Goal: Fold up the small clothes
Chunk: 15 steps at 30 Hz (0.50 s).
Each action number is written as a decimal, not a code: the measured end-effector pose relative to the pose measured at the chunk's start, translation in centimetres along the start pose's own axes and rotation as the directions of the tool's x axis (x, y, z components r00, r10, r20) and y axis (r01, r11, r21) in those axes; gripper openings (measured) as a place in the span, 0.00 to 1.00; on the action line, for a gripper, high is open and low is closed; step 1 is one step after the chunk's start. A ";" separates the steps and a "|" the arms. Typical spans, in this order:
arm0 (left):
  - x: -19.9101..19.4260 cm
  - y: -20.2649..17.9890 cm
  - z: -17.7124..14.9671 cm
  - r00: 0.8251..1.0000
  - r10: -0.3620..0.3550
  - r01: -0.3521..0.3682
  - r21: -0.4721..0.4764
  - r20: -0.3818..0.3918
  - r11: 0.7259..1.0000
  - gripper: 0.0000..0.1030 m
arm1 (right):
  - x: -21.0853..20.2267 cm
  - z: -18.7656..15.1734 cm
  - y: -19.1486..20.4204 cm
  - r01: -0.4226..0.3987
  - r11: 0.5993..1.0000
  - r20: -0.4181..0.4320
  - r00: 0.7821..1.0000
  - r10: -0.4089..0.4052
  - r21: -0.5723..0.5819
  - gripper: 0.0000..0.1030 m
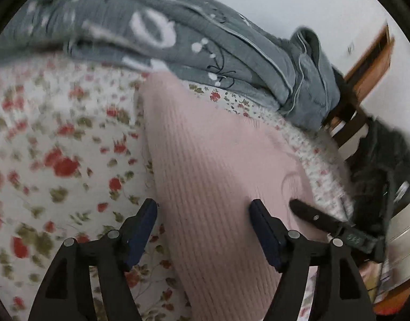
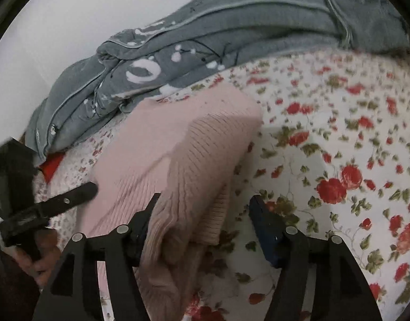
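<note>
Pink ribbed knit garment (image 1: pixel 218 165): lies folded on the floral bedsheet (image 1: pixel 58 139).
Left tool (image 1: pixel 203 214): spread, garment between, unpinched.
Right tool (image 2: pixel 205 208): spread, garment fold between, not gripped.

Pale pink ribbed knit garment (image 1: pixel 218 165). White bedsheet (image 1: pixel 58 133) printed with red roses and olive-green leaves. Grey quilt (image 1: pixel 205 42) at far side, white floral motifs, pale piping. Black grippers, dark blue pads (image 1: pixel 140 230).

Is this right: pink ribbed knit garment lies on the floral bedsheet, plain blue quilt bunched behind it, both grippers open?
One error: the quilt is grey with white flower prints, not plain blue, as the right wrist view shows. The pink ribbed knit garment does lie on the floral bedsheet, with the left gripper and right gripper open.
</note>
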State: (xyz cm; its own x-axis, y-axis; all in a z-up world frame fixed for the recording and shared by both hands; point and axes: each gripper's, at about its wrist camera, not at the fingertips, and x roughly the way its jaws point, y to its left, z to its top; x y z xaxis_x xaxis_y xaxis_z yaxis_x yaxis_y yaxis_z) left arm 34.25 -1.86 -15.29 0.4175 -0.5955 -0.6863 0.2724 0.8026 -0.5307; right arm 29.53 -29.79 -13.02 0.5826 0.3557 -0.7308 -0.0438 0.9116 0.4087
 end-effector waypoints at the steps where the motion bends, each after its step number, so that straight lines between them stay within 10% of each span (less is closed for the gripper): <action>1: 0.2 0.3 0.0 1.000 -0.013 0.013 -0.019 -0.006 1.000 0.69 | 0.2 0.2 0.2 0.013 1.000 -0.004 1.000 -0.013 -0.012 0.62; 11: 2.0 -0.3 0.3 1.000 0.015 -0.015 -0.007 0.002 1.000 0.48 | 2.0 1.5 0.7 0.007 1.000 -0.022 1.000 -0.008 -0.016 0.66; 15: 1.4 -1.7 0.6 0.996 0.082 -0.082 0.024 0.023 0.996 0.40 | 1.8 1.5 1.3 -0.062 0.998 -0.027 0.998 0.062 0.002 0.38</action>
State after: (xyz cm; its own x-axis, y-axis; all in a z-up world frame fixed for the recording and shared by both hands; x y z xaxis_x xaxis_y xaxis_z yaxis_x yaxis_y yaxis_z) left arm 34.84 -4.04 -15.06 0.4583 -0.5270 -0.7157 0.2577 0.8494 -0.4605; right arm 31.71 -28.30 -12.96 0.5565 0.4174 -0.7184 -0.0788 0.8873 0.4544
